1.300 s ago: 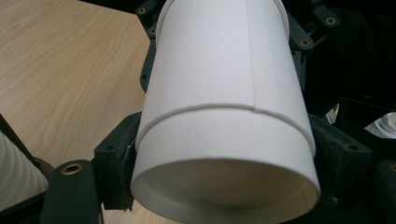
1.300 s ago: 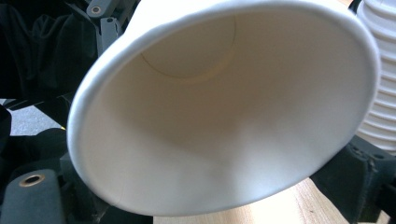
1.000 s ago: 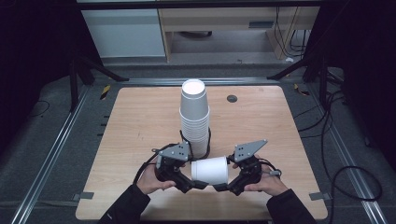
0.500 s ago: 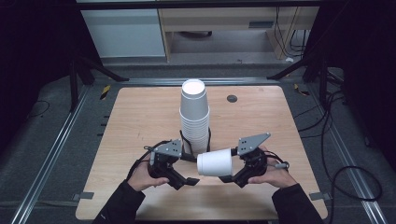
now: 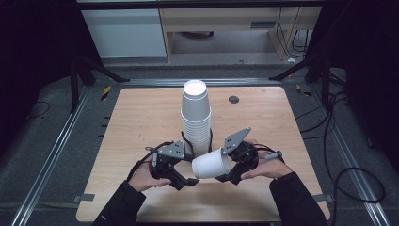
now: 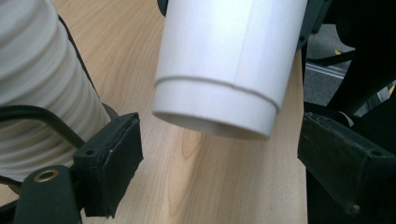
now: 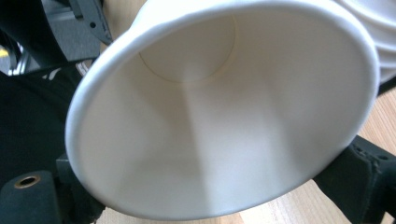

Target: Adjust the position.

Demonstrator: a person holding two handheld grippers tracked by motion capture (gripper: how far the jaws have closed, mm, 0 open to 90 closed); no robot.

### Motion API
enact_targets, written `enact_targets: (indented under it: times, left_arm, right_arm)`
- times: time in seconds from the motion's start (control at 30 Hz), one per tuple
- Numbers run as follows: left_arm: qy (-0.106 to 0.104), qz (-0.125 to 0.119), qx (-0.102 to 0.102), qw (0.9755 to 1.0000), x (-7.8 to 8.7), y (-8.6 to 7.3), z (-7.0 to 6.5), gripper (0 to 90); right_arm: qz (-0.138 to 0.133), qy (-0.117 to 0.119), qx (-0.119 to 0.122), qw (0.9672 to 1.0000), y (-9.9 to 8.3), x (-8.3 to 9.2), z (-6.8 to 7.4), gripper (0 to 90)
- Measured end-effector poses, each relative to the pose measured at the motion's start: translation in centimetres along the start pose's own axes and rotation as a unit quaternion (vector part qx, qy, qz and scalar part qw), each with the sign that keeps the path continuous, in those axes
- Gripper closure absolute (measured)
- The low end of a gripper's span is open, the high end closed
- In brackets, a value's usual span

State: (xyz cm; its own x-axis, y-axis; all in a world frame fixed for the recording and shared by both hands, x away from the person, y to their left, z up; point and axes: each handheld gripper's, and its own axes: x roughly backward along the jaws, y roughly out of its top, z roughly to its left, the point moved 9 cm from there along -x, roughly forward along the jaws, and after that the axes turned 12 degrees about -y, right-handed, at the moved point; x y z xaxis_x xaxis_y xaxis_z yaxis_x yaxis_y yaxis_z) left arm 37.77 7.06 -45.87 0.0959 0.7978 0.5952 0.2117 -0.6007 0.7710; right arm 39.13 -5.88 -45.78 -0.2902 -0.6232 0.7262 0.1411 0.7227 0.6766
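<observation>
**On the near table edge, one cup passes to the right gripper**

From above, the right gripper (image 5: 225,173) holds a single paper cup (image 5: 211,163) on its side, just in front of the cup stack (image 5: 196,117), probably so it stays free of the stack. The left gripper (image 5: 187,181) sits beside the cup's base, on the table (image 5: 141,113).

Seen from the left gripper, its jaws stand wide apart and have just been opening; the cup's base (image 6: 224,70) hangs between them without touching the pads (image 6: 114,158).

Seen from the right gripper, the cup's mouth (image 7: 224,112) faces the camera, its rim clamped between the jaws, so this hand alone carries it.
</observation>
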Motion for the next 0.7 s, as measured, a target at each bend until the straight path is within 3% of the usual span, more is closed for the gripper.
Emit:
enact_targets:
  times: [0.4, 0.7]
  left_arm:
    - [-0.004, 0.001, -0.002, 1.0000, -0.4, 0.1, -0.1, 15.1]
    - [-0.013, 0.008, -0.007, 0.9999, -0.7, 0.1, -0.3, 17.9]
  right_arm:
    - [0.035, 0.018, 0.034, 0.9986, 0.9, -0.7, 0.9, 10.2]
    - [0.044, 0.021, 0.040, 0.9980, 1.3, -1.3, 1.3, 10.0]
